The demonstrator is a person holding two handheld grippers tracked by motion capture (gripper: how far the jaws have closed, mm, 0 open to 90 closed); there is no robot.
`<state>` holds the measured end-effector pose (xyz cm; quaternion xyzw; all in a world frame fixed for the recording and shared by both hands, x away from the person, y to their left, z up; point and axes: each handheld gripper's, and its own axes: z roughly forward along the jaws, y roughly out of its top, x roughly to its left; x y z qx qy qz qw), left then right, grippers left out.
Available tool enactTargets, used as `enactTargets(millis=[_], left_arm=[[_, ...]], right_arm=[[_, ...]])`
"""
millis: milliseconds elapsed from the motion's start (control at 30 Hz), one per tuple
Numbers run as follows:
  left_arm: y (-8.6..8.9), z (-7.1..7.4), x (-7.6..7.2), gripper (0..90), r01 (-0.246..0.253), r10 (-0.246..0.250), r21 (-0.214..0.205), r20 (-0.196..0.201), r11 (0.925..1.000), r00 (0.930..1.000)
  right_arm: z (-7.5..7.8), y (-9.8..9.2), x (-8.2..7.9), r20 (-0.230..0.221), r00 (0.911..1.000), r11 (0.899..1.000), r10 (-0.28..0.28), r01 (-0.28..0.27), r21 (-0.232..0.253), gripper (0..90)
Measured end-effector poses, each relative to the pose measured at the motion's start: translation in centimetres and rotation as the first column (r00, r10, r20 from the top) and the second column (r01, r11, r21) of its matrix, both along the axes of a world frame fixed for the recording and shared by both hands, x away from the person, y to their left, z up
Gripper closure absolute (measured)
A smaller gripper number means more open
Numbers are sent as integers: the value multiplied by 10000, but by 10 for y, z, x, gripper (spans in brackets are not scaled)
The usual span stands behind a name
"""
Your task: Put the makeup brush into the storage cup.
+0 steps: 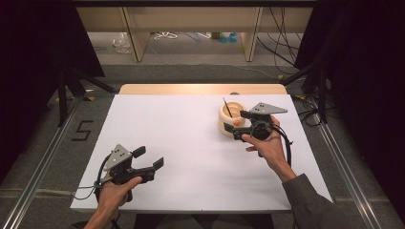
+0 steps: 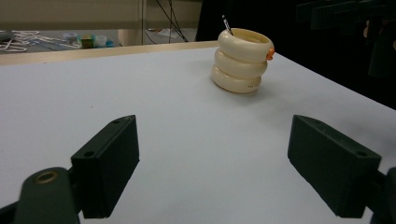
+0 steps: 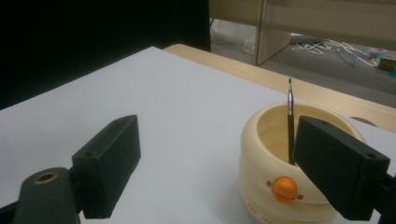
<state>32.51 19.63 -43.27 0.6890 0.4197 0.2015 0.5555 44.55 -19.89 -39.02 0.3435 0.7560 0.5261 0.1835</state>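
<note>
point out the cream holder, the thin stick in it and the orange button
cream holder (image 2: 240,63), left gripper view, its ribbed side wall
thin stick (image 3: 290,119), right gripper view, mid shaft
orange button (image 3: 284,189), right gripper view, its round face

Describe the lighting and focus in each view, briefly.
High view: white table evenly lit, surroundings dark. Left gripper view: cream holder casts a soft shadow; near jaws slightly blurred. Right gripper view: thin brush sharp, black backdrop on the left, jaws soft.
</note>
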Motion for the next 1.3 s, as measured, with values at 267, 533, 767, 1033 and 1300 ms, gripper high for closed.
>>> enactTargets(millis=[267, 533, 767, 1033, 1300], left_arm=[[0, 0, 0, 159, 1, -1, 9, 7, 10000, 10000], [0, 0, 0, 159, -9, 9, 0, 5, 10000, 10000], [0, 0, 0, 159, -13, 13, 13, 10, 10000, 10000], [0, 0, 0, 159, -21, 21, 8, 11, 10000, 10000], [0, 0, 0, 159, -19, 19, 13, 15, 10000, 10000]], right_arm=[[1, 1, -9, 45, 10000, 10000, 85, -84, -17, 159], [-3, 2, -20, -23, 9994, 9993, 344, -343, 179, 160], [-6, 0, -25, -20, 9992, 9989, 411, -411, 233, 160], [-9, 0, -32, -22, 9989, 9985, 474, -473, 285, 160], [-14, 1, -39, -144, 9987, 9986, 497, -493, 214, 160]])
